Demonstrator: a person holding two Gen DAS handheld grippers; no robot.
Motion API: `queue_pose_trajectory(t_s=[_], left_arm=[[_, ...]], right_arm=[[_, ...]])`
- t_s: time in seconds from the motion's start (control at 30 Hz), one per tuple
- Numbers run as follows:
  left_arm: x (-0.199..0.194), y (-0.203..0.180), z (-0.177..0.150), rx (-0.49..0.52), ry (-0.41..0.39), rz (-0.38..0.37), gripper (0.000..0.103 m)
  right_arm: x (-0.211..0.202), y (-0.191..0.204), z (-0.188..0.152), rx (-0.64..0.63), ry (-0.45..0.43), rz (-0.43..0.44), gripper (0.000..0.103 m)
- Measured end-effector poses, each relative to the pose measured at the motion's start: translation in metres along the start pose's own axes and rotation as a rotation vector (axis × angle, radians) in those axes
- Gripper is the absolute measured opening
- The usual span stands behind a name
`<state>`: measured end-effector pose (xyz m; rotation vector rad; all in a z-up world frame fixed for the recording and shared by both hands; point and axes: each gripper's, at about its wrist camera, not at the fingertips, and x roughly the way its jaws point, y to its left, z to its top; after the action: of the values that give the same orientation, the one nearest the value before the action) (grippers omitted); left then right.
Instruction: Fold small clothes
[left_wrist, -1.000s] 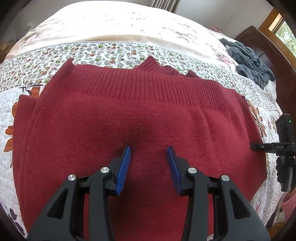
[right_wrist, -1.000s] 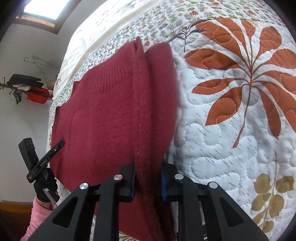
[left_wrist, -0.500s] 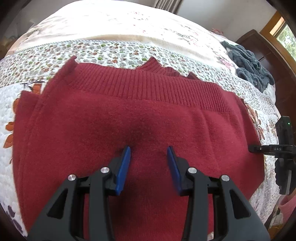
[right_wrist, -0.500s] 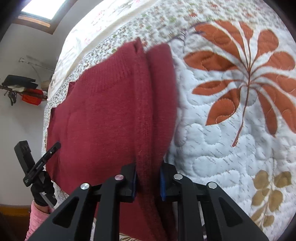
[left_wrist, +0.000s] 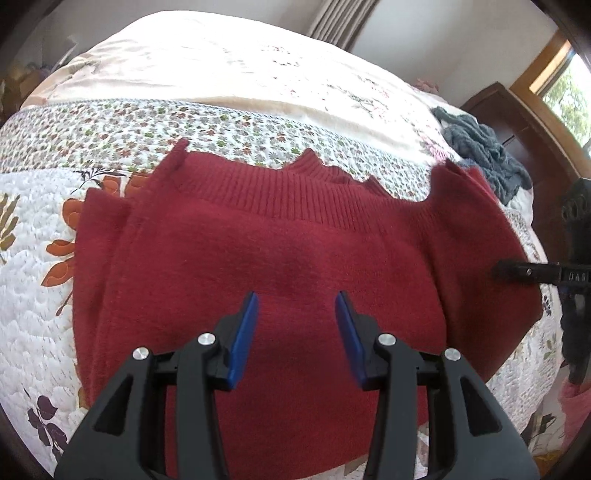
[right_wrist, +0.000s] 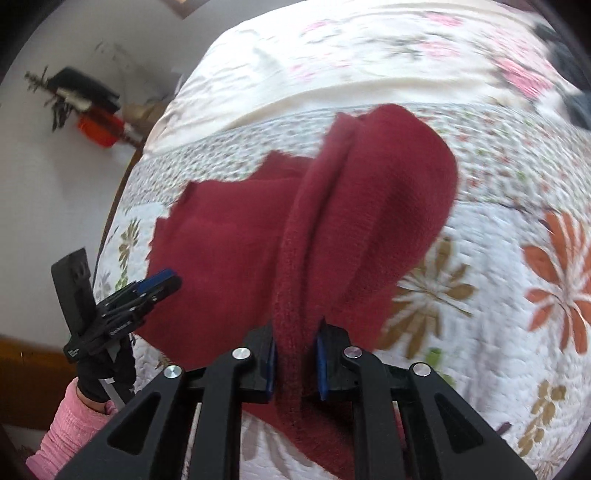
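Left wrist view: red sweater (left_wrist: 280, 266) lies across the quilted bedspread (left_wrist: 33, 302), ribbed hem band toward the far side; left gripper (left_wrist: 295, 325) hangs over the middle of the garment, jaws spread wide, blue pads holding nothing; half a second back the sweater's right edge lay flat, now that side stands up in a raised flap at the frame's right, beside the tip of the right gripper (left_wrist: 517, 271); the left gripper sits a little higher than before, since more of the bed shows; a grey-blue cloth heap (left_wrist: 484, 155) lies far right on the bed, well apart from the work. Right wrist view: right gripper (right_wrist: 295, 354) has its jaws pinched close on a thick rolled edge of the red sweater (right_wrist: 229, 243), fabric filling the gap between the pads; the gripped side is lifted off the bedspread (right_wrist: 517, 332) and arches over toward the sweater's middle, where earlier it lay low and flat against the quilt; frame is motion-blurred, so the swing looks under way; left gripper (right_wrist: 155, 286) shows at lower left, open, on a gloved hand with a pink sleeve (right_wrist: 70, 424). Judgement: a side panel is being carried inward for a lengthwise fold; fold is begun, not laid; the edge needs setting down square on the body before release.
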<state>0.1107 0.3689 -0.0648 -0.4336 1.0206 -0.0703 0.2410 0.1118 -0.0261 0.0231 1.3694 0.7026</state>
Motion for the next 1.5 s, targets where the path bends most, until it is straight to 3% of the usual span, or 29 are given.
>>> queue_pose_trajectory(t_s=[0.2, 0.47, 0.8, 0.97, 1.1, 1.2, 1.5], left_arm=[[-0.007, 0.013, 0.002, -0.036, -0.009, -0.020, 0.043], [-0.006, 0.022, 0.005, -0.096, -0.012, -0.067, 0.043], [0.000, 0.012, 0.010, -0.126, 0.003, -0.143, 0.043], [0.008, 0.000, 0.011, -0.153, 0.020, -0.215, 0.043], [0.021, -0.009, 0.013, -0.189, 0.047, -0.282, 0.043], [0.033, -0.016, 0.013, -0.192, 0.078, -0.288, 0.043], [0.063, -0.023, 0.012, -0.235, 0.125, -0.315, 0.043]], right_arm=[[0.040, 0.047, 0.004, -0.087, 0.060, -0.029, 0.016], [0.086, 0.057, -0.001, -0.093, 0.126, -0.052, 0.018], [0.080, 0.049, -0.001, -0.012, 0.116, 0.094, 0.042], [0.049, 0.050, 0.000, 0.015, 0.077, 0.174, 0.043], [0.015, 0.034, -0.002, 0.035, 0.004, 0.161, 0.043], [-0.003, 0.007, -0.010, 0.063, -0.038, 0.120, 0.043], [0.007, -0.071, -0.057, 0.204, -0.016, 0.133, 0.043]])
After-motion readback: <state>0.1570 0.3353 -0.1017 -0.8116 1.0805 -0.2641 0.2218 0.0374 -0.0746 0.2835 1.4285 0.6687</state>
